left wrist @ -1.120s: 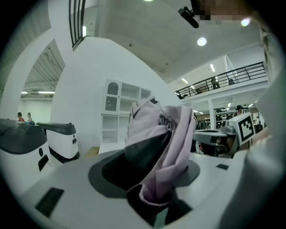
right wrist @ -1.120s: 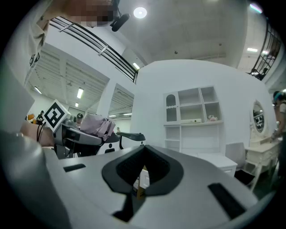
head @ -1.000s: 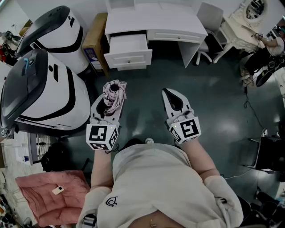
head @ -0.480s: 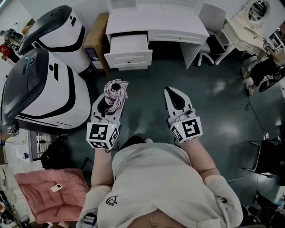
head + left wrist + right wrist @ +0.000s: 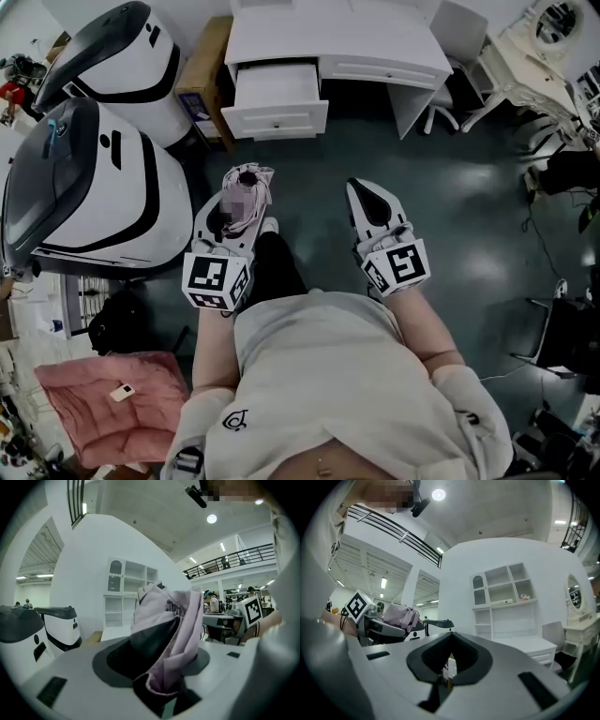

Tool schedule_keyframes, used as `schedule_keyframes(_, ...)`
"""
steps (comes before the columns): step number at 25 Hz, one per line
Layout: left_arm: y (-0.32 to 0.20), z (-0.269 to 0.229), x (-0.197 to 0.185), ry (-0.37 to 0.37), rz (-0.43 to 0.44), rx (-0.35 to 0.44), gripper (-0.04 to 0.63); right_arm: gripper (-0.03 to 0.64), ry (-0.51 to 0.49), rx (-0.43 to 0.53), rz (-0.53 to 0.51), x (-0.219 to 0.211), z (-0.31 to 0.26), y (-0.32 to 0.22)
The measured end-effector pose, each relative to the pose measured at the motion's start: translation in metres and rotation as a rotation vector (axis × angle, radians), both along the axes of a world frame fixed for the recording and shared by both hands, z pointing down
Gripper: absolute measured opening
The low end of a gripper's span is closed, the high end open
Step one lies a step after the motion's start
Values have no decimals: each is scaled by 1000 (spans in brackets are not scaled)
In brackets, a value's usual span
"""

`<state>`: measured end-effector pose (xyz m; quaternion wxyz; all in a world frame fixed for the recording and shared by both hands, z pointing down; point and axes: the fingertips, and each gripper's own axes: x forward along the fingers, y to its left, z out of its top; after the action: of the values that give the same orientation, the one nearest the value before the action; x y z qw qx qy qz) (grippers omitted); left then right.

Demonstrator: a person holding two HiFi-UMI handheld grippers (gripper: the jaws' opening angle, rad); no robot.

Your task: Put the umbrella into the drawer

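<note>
A dark grey-green, glossy floor (image 5: 478, 216) carries everything in the head view. At the far edge a white wooden desk (image 5: 337, 37) stands on it, with its left-hand white drawer (image 5: 275, 94) pulled out. A brown box-like cabinet (image 5: 202, 66) stands just beside the desk's left end, and a white chair (image 5: 461, 33) at its right end. Two large white-and-black rounded machines (image 5: 94, 197) fill the left side, one behind the other. Near the lower left corner lie a black bag (image 5: 117, 328) and a pink padded cushion (image 5: 103, 417), which bears a small pale tag (image 5: 121, 393). A thin dark cable (image 5: 530, 225) trails across the floor on the right.
</note>
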<state>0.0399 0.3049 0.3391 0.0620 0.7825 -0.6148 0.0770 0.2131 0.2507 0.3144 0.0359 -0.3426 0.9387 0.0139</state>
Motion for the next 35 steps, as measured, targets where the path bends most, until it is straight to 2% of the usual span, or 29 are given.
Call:
schedule_keyframes(6,-61,3,-42,19,19,12,247,6,18,-21,10,-40,6,-56)
schedule_keyframes(12,-144,8,-93,37,83,10,247,6,46,-12,31,-100,6,-125)
schedule_keyframes(18,-235,15,-161,34,138,-17,247,6,60,-25,77,-169,6,-207)
schedule_keyframes(23,-300,23,-204,24,177,-47,247,6,72,-46,138,-201,12,-268)
schedule_keyframes(29,-358,45,-221,7,250,-99,247,6,78,-73,188,-225,24,-321)
schedule_keyframes(35,-406,74,-208,4,292,-151,247,6,93,-118,205,-223,47,-369)
